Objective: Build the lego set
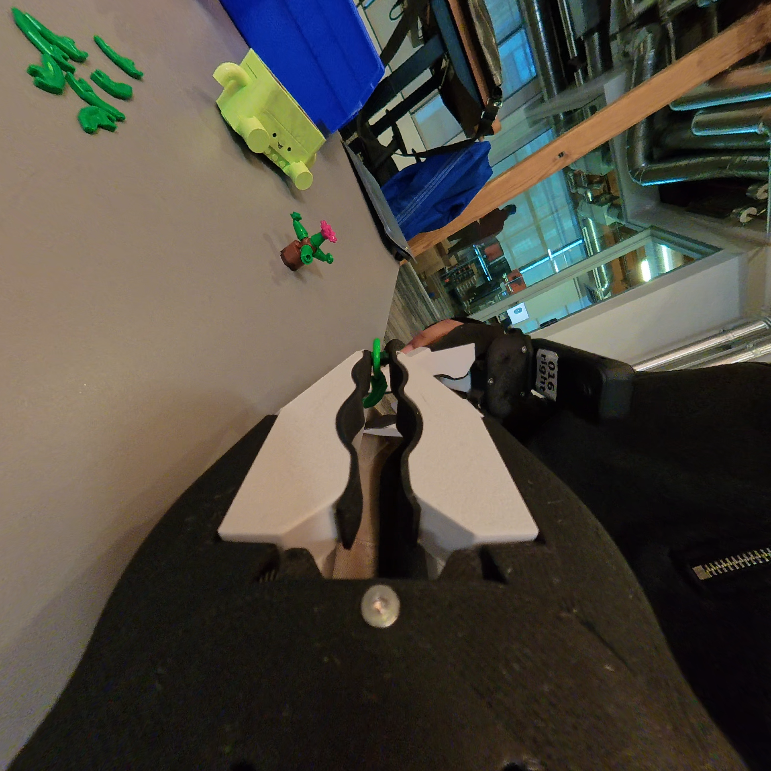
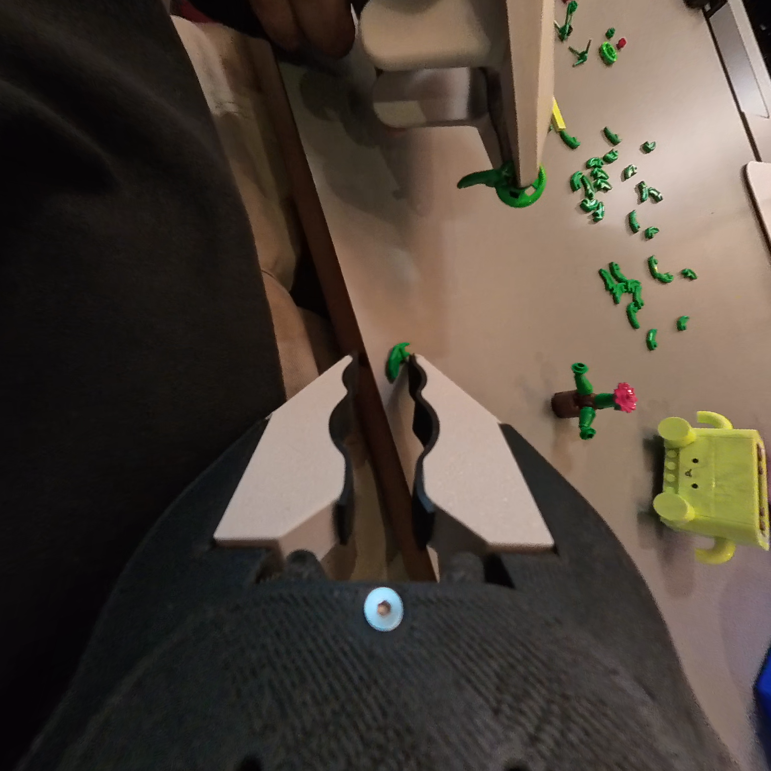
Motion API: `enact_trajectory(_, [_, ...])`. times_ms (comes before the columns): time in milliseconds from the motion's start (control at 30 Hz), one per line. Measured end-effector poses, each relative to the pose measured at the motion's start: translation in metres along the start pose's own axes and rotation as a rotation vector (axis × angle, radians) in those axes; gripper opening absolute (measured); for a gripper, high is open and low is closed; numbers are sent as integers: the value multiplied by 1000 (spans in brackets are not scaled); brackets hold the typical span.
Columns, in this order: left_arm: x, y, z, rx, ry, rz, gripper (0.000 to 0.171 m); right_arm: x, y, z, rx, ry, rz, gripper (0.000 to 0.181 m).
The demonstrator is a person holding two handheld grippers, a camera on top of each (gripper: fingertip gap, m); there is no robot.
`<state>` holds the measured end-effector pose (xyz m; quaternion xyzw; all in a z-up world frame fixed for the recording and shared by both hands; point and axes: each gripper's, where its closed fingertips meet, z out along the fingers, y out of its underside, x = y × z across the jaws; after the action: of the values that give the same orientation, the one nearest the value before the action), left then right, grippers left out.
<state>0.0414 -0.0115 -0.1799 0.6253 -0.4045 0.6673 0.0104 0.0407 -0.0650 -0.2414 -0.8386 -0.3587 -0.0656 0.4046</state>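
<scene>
A green wheel-shaped piece with a leaf is clamped at the fingertips of the left gripper, near the table edge. Ahead of it and to the left, loose green leaf pieces, a lime-green pot and a small brown stem with a pink flower are seen. The right gripper is parted, and a green leaf is seen at its right fingertip; whether it is held cannot be told. To its right, the scattered leaves, flower stem and pot are laid.
</scene>
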Motion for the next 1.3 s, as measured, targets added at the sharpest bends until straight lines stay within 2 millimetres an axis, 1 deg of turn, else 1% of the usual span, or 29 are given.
enact_trajectory(200, [0, 0, 0, -1, 0, 0, 6, -1, 0, -3, 1, 12, 5, 20])
enact_trajectory(333, [0, 0, 0, -1, 0, 0, 6, 0, -4, -5, 28, 40, -29, 18])
enact_trajectory(600, [0, 0, 0, -1, -1, -1, 6, -4, -5, -3, 28, 38, -70, 10])
enact_trajectory(733, [0, 0, 0, -1, 1, -1, 6, -7, -7, -4, 31, 30, -77, 4])
enact_trajectory(1000, [0, 0, 0, -1, 3, -3, 6, -7, -7, -4, 32, 26, -66, 4])
enact_trajectory(1133, [0, 0, 0, -1, 4, -3, 6, -5, -7, -4, 27, 45, -85, 10])
enact_trajectory(1300, [0, 0, 0, 0, 4, -4, 6, -6, -6, -2, 22, 37, -82, 10])
